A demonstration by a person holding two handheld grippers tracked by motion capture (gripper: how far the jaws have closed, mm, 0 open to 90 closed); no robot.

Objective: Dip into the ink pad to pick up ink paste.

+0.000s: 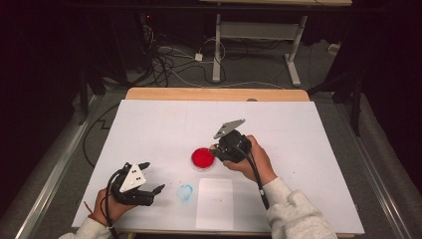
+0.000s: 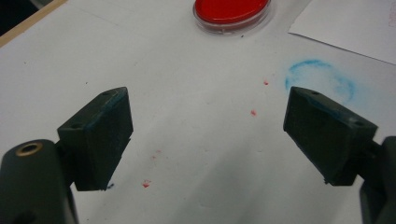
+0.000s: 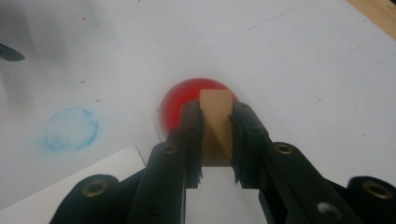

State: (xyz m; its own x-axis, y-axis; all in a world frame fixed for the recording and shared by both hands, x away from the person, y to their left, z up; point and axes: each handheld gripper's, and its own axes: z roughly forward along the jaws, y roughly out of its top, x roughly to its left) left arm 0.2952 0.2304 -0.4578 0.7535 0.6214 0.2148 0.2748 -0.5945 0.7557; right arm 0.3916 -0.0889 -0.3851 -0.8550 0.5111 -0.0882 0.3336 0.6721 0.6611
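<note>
— White sheeting covers the worktop (image 1: 164,124), and everything is placed around the red dish (image 1: 203,158) near its middle. What step is this?

— An inking step, I judge. The right tool (image 3: 217,125) is clamped on a tan block (image 3: 217,122), probably a stamp, and holds it right at the red dish, above its near edge. The white sheet of paper (image 1: 215,203) lies just nearer the person than the dish.

— And the left tool (image 1: 152,177)?

— Well to the left of the dish, jaws spread wide with nothing between them, hovering over the worktop.

— What does the next move call for?

— If the block is inked, carrying it level from the dish to the paper and pressing it straight down, face flat. A tilt would likely smear the mark. The grip must stay firm on the block's sides.

— What does one view give that another lacks?

— The right gripper view shows the block between the pads; from the high view the hand and tool body cover it. The left gripper view shows small red specks (image 2: 253,112) on the sheeting short of the dish, and a blue ring stain (image 2: 321,78) beside them, with blue smudges on the pads (image 2: 106,125). The high view alone shows how dish, stain and paper lie together.
</note>
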